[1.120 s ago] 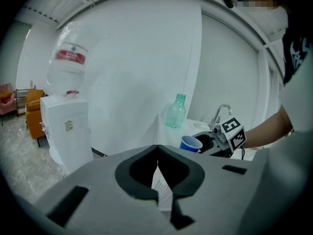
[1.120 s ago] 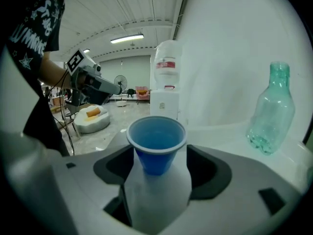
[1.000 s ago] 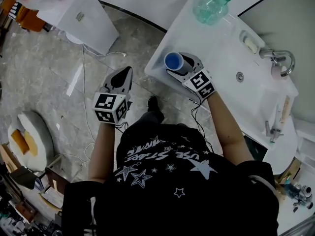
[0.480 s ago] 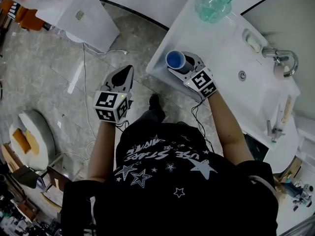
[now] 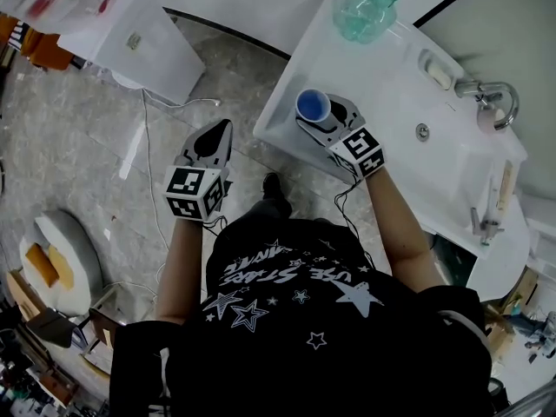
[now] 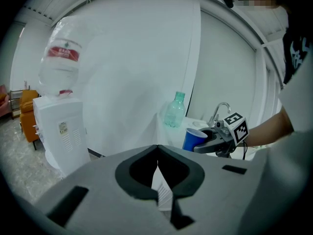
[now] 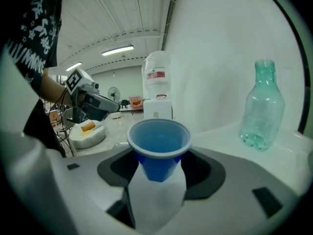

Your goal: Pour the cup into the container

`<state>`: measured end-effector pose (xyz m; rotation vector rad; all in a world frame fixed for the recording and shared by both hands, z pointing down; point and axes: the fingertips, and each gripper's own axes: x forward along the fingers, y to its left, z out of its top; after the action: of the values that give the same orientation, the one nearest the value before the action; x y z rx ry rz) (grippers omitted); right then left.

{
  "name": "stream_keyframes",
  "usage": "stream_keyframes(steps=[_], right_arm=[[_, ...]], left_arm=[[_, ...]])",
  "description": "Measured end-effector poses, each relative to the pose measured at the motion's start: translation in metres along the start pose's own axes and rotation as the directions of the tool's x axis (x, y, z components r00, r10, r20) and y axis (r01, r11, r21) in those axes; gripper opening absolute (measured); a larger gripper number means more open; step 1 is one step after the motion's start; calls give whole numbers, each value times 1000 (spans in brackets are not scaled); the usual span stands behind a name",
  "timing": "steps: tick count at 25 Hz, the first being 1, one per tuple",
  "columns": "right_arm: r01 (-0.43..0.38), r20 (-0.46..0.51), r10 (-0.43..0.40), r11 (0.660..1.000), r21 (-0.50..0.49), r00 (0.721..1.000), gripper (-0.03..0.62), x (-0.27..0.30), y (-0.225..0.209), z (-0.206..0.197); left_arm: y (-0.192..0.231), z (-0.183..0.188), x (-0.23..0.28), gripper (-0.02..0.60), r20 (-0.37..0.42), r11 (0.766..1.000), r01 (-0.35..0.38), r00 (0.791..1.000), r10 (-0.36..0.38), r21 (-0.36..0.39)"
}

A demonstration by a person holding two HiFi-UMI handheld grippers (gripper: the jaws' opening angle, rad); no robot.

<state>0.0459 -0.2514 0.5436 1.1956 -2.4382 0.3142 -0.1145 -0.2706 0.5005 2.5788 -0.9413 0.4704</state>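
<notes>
A blue cup stands upright at the near edge of the white sink counter. My right gripper is shut on it, one jaw on each side of its lower body. In the right gripper view the cup fills the space between the jaws of the right gripper, and its inside looks blue. A green plastic bottle stands at the counter's far end, also the bottle to the right. My left gripper hangs over the floor, shut and holding nothing; its tips meet in the left gripper view.
The sink basin with a drain and a faucet lies right of the cup. A water dispenser stands on the floor to the left. Cables and a white cushion lie on the floor.
The head view has shifted a little. The right gripper stays at the counter's edge with the cup between its jaws. The left gripper has not moved.
</notes>
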Motion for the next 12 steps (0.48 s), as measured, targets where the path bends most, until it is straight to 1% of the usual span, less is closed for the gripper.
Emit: stream_keyframes(steps=[3,7,12], right_arm=[[22,24,-23,999,31,999,272,-12,-10,14],[73,56,-77,995,66,995,272,-33,-34,38],[165,47,-170,981,103,984,272,-64,-73,63]], left_arm=[[2,11,8,9,14,1000,15,1000,-15,7],[2,30,21,9,37,999,42,998,-43,23],[-2,49,38,9,50,996,81,995,-83,46]])
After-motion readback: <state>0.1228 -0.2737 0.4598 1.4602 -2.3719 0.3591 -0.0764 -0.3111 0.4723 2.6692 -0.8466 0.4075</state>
